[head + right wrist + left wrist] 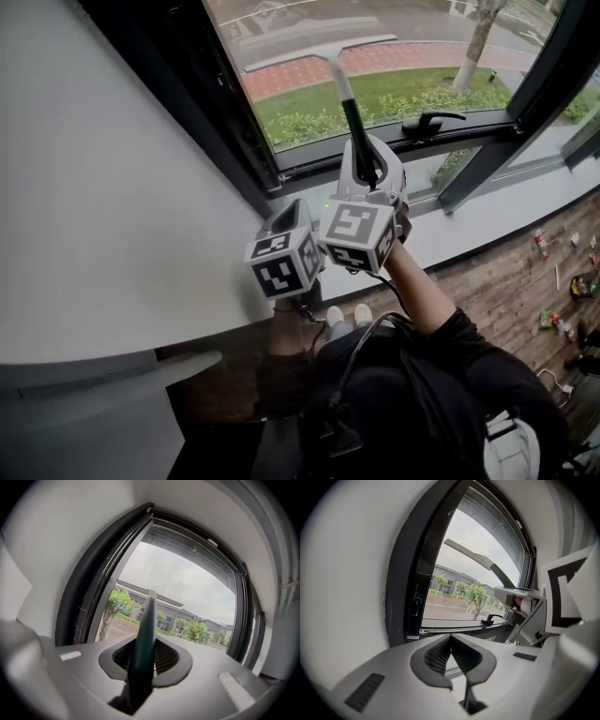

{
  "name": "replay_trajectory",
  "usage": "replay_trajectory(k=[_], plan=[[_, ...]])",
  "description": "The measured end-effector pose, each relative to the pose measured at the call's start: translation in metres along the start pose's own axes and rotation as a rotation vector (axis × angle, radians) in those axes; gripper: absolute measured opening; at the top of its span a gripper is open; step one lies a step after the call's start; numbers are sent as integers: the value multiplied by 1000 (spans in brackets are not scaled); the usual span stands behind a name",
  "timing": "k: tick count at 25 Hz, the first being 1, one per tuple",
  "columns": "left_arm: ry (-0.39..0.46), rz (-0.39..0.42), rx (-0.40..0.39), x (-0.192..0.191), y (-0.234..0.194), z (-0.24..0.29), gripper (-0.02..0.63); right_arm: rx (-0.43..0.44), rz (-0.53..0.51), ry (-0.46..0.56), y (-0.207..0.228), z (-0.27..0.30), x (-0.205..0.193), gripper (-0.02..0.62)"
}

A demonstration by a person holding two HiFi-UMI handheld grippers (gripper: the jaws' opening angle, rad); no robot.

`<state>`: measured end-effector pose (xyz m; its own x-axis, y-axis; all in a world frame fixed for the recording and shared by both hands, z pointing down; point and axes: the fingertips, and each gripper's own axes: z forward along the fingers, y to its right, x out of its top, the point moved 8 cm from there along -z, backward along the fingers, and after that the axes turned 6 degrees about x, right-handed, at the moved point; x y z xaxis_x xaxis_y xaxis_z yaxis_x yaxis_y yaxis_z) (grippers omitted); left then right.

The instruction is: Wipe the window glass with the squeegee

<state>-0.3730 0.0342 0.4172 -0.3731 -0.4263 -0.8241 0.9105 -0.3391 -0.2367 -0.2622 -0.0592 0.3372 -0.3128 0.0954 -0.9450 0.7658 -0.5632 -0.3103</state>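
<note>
The squeegee (pixel 339 80) is raised against the window glass (pixel 412 37), its pale blade across the top and its dark green handle (pixel 144 634) running down into my right gripper (pixel 367 157). That gripper (pixel 146 651) is shut on the handle. My left gripper (pixel 284 255) hangs just below and left of the right one; in the head view its marker cube hides its jaws. In the left gripper view the left gripper (pixel 450 641) is shut with nothing between its pads, and the squeegee (pixel 473 557) shows up to the right.
A black window handle (pixel 431 120) sits on the dark lower frame (pixel 309 159). A white wall (pixel 112 187) borders the window on the left and a pale sill (pixel 487 225) runs below. Small items lie on the wooden floor (pixel 562 300) at right.
</note>
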Motion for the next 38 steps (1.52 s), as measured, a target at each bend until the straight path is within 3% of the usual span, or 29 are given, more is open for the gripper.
replay_trajectory(k=[38], plan=[[-97, -7, 12, -35, -3, 8, 3, 124, -11, -269, -30, -9, -91, 63]])
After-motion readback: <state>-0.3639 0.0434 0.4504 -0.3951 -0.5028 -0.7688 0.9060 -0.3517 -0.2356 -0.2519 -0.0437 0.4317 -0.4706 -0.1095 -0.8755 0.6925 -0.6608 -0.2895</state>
